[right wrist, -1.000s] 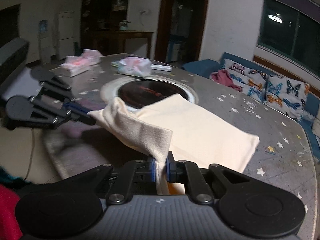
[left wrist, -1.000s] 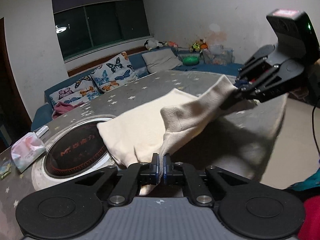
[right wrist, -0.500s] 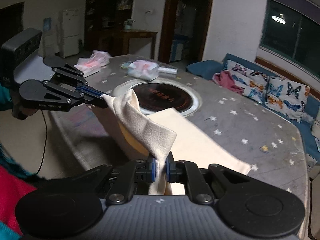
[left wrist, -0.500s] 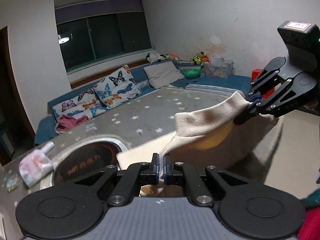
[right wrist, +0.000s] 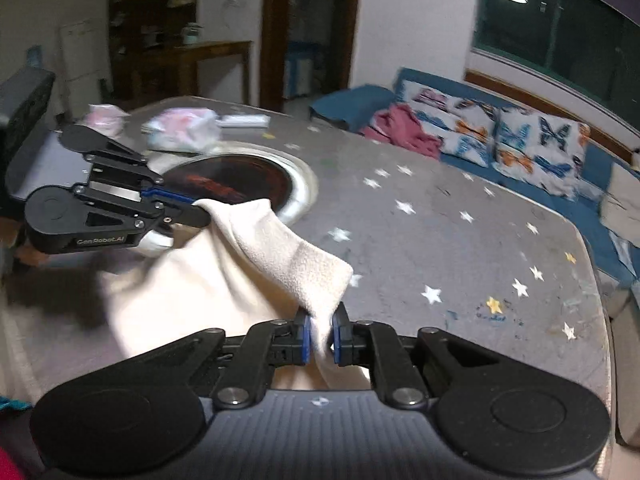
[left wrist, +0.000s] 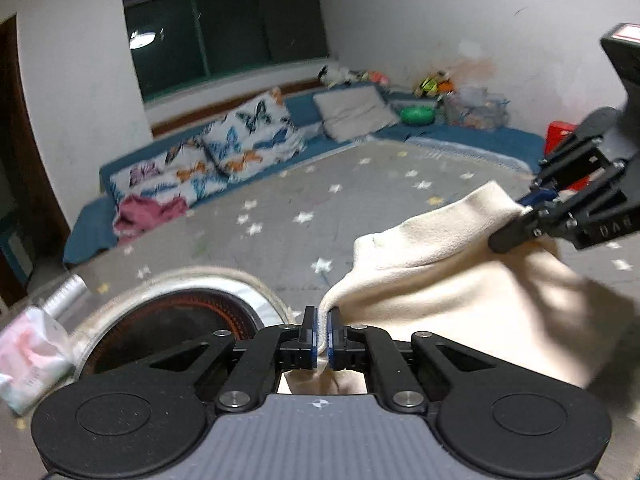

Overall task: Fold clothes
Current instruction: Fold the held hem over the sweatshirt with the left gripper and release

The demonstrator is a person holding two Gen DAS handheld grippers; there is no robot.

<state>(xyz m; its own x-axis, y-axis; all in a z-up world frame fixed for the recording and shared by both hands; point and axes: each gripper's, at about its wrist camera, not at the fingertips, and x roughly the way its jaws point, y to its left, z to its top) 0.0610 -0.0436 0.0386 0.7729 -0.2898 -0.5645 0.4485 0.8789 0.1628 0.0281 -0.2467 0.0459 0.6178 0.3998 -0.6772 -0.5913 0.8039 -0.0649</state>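
Now the cream cloth (left wrist: 440, 292) is up off the gray star tablecloth (left wrist: 280, 216) and hangs bunched in the lower right of the left view, where a second ago most of it lay flat beside the round cooktop (left wrist: 176, 324); I think it is being carried or swung over for a fold, though how far the folding has got I cannot tell. At the bottom middle of that view the left gripper (left wrist: 323, 340) is pressed together on one edge of the cloth. Likewise the right gripper (right wrist: 320, 338) pinches the other edge at the bottom middle of its own view, with the top edge sagging between the two.
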